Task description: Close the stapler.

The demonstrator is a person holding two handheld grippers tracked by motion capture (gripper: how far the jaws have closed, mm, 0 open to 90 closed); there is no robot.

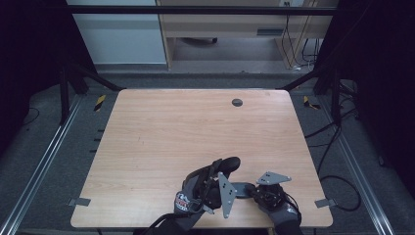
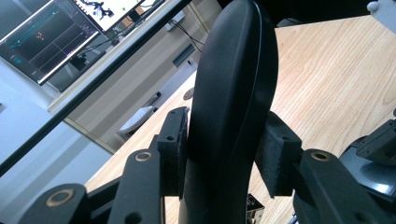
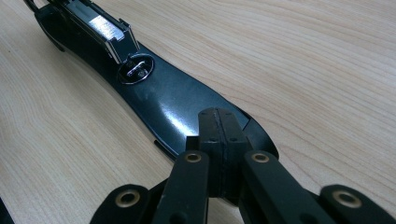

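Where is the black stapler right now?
In the high view the black stapler sits near the table's front edge, right of centre, its top arm raised between the left gripper's jaws and its base under the right gripper's shut jaws.

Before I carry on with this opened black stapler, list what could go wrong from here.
1. The left tool clamps the black plastic stapler lid on its smooth, curved sides. The lid could slip free and snap down.
2. The shut right tool seems only to press its tips on the glossy black stapler base. It might skid off, letting the base shift on the wooden table.
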